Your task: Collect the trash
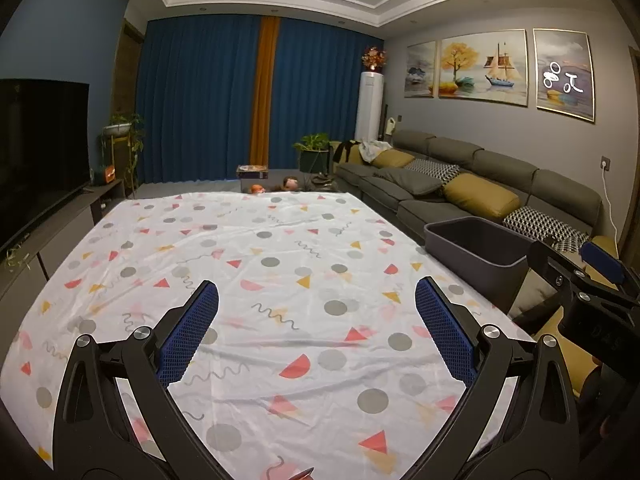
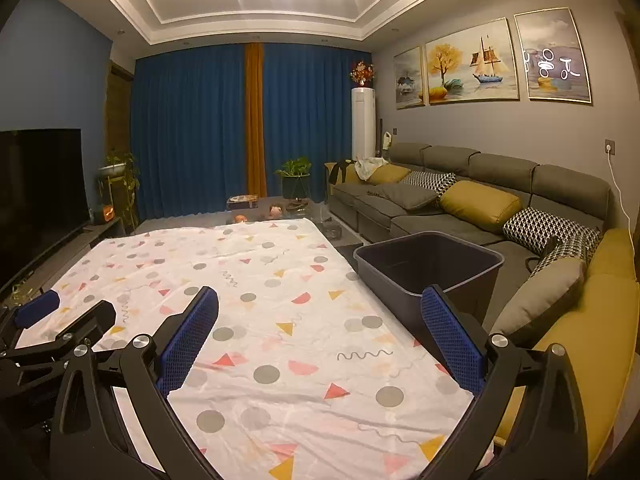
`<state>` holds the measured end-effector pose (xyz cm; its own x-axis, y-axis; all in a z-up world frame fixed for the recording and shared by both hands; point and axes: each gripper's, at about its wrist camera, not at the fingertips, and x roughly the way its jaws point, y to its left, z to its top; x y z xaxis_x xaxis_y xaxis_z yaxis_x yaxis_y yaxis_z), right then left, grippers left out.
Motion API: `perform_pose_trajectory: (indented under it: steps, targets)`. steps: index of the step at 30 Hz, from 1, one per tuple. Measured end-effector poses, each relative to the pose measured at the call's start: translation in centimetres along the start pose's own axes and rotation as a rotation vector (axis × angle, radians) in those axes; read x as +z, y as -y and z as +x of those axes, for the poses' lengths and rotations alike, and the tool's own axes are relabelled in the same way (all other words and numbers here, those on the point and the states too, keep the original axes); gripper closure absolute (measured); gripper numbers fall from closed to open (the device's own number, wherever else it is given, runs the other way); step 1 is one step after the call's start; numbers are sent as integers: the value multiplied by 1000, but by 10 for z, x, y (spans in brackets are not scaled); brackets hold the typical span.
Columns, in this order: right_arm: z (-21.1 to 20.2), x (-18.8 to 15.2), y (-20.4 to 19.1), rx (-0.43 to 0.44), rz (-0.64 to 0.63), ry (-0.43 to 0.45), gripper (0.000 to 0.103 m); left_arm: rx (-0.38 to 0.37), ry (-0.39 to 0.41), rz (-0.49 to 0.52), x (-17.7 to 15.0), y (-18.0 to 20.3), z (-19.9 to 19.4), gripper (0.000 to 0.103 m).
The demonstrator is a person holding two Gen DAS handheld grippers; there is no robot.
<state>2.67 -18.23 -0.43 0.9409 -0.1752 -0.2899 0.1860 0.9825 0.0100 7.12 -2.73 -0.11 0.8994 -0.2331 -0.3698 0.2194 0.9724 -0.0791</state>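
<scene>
A: What does the left gripper [image 1: 316, 336] comprise?
B: Two black linkage arms with silver round-head screws, each ending in a blue mesh-textured pad [image 1: 188, 336].

A: And the right gripper [image 2: 320, 336]?
B: Identical: black frame, silver screws, blue waffle-patterned pads [image 2: 452, 336]. Its black body shows faint embossed lettering, unreadable.

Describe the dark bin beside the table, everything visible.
The bin is a dark grey rectangular tub, plastic by the look, with a rolled rim and tapering walls. It stands upright and open-topped at the right edge of the patterned tablecloth, between table and sofa. No contents show. Neither gripper touches it.
</scene>
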Motion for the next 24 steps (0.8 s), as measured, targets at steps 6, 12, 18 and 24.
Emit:
perform_pose_trajectory:
  steps: [6, 12, 18, 24]
  targets:
    - [0, 0, -2, 1, -1, 2, 5, -6, 4, -5, 0, -2, -2, 6]
    - [0, -1, -1, -1, -1, 2, 5, -6, 8, -4, 0, -1, -4, 6]
    - [-2, -1, 1, -3, 5, 2, 5, -10, 8, -7, 2, -1, -5, 6]
    - [-4, -1, 1, -3, 4, 5, 5, -10, 5, -10, 2, -1, -4, 6]
